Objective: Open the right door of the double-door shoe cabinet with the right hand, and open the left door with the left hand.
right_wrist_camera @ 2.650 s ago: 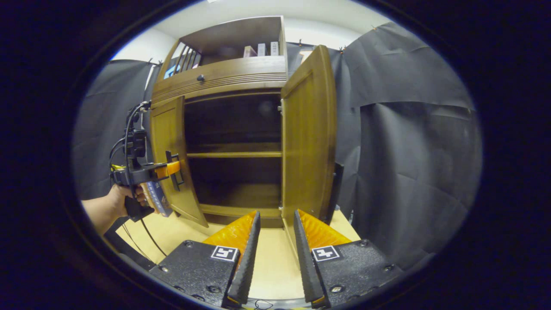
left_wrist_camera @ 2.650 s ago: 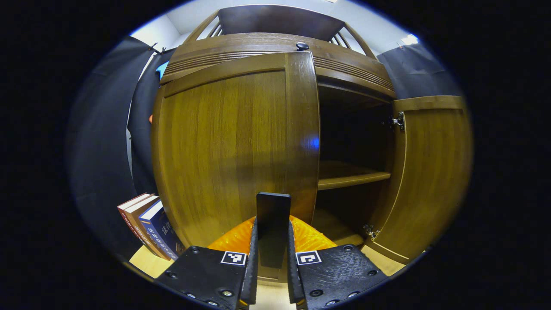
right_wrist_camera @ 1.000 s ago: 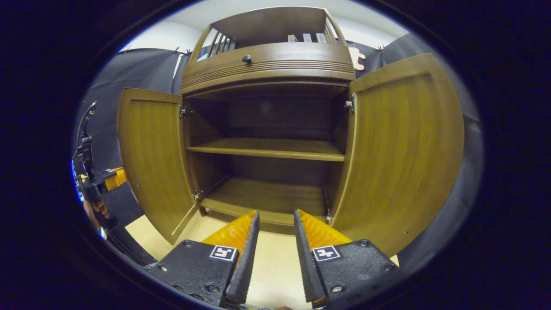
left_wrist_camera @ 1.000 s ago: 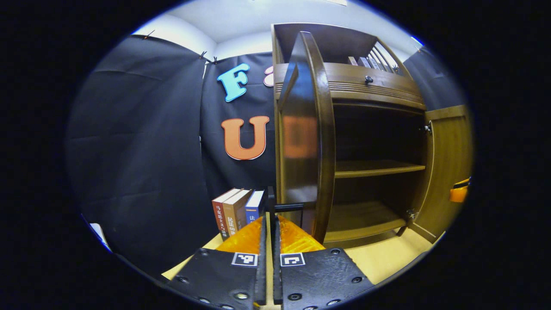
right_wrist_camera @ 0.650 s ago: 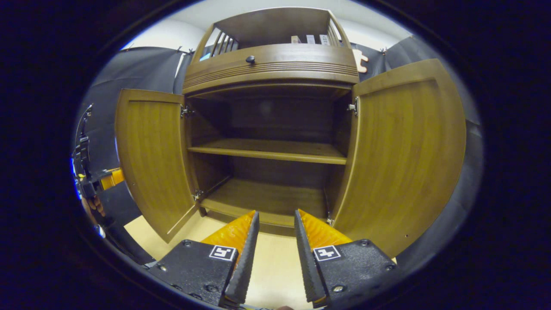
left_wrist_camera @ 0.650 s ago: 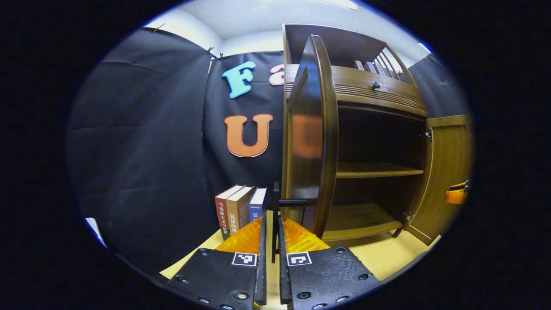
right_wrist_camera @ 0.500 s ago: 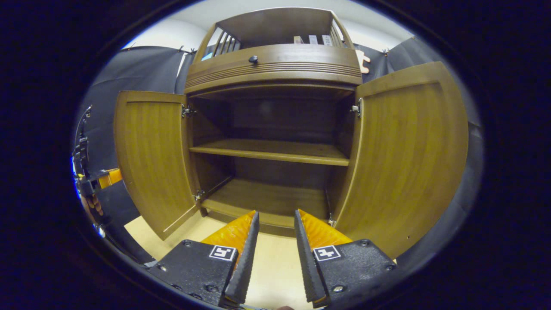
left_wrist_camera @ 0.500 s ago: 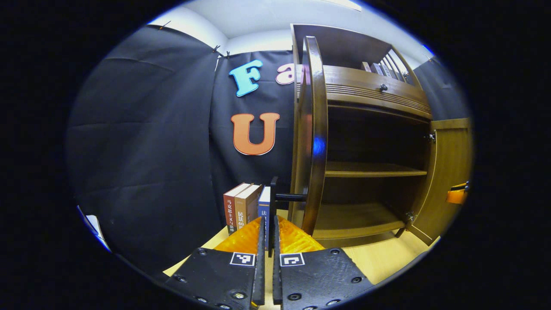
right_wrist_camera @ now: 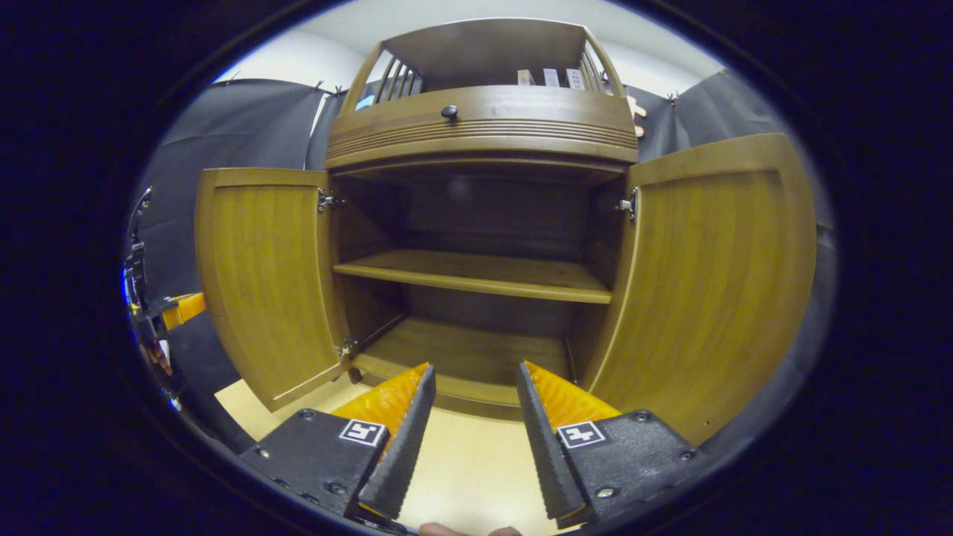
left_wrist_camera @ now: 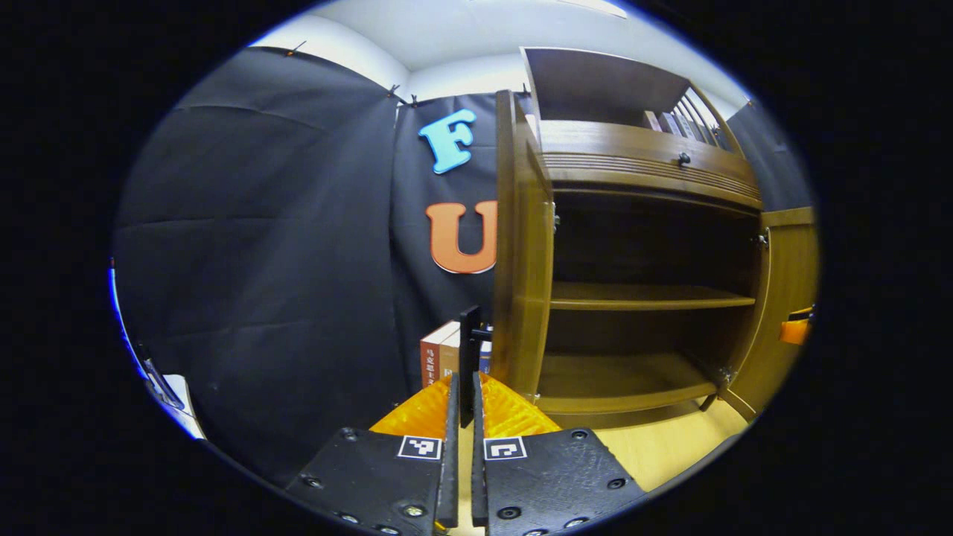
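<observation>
Left tool is clamping the thin dark handle of the left door; I am keeping that grip so the door sits swung wide, edge-on to my camera. Right tool is hanging empty with its fingers parted, facing the shoe cabinet, since the right door is already standing wide. Both shelves are showing.

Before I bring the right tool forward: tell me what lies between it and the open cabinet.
In the right gripper view, bare light floor lies between the right tool and the cabinet; the tool stands open, with both doors swung wide.
</observation>
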`<state>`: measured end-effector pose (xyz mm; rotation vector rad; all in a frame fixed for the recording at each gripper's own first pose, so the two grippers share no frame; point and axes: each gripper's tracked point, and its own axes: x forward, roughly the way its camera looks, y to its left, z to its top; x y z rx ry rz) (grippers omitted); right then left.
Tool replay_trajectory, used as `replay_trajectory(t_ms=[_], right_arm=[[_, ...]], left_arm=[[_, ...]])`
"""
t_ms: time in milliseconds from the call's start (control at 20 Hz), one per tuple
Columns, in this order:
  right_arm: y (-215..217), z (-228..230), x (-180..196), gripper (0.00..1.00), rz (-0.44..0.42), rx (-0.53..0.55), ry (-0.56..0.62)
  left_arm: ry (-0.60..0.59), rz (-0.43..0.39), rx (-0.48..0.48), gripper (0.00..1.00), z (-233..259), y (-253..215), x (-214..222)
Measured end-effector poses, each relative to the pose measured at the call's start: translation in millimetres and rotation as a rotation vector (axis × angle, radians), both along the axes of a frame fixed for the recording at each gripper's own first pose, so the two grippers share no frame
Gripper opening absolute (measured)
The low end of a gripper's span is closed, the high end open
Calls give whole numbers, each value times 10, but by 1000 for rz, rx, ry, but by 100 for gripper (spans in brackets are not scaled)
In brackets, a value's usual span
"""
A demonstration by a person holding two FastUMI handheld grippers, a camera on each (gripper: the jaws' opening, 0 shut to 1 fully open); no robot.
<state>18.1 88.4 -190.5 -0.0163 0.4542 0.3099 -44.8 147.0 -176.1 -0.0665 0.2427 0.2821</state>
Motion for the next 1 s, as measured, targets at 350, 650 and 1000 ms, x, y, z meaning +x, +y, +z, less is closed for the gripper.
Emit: replay_trajectory(t_ms=[350,650,1000], right_arm=[[-72,544,143,75,-28,51,-101],[-125,977,177,76,-38,94,-178],[-237,1410,132,76,-54,116,-274]], left_arm=[[-90,-34,59,12,617,-337,-101],[-134,-151,21,62,939,-1018,-36],[-178,-183,-10,99,1273,-1431,49]])
